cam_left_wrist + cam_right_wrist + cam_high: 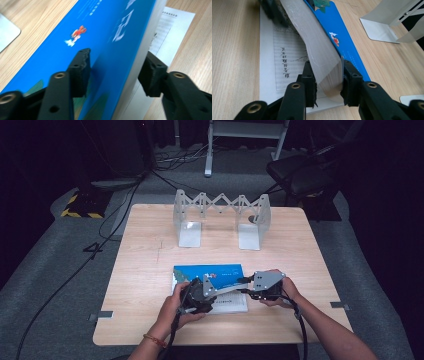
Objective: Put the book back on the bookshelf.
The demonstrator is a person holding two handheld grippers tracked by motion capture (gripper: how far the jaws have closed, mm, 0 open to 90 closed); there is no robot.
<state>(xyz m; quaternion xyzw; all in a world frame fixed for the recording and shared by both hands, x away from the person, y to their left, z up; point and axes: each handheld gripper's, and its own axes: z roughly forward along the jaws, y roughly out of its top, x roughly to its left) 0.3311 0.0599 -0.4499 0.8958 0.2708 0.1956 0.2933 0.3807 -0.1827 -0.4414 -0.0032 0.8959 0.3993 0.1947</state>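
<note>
Wooden table (145,270) on grey carpet (45,310); both hand-held grippers pinch the blue book (210,272).

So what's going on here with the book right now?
A person is working a blue book on the table with both grippers. The right gripper is shut on the page block, lifting it off a bottom page lying flat. The left gripper straddles the book's other end. A bookend rack stands behind.

- Light wooden table (145,270), rounded corners, standing on grey floor.
- Blue-covered book (210,272) lying near the front edge (part lifted off a white printed page (287,62)).
- Metal expanding book rack (220,217) toward the back.
</note>
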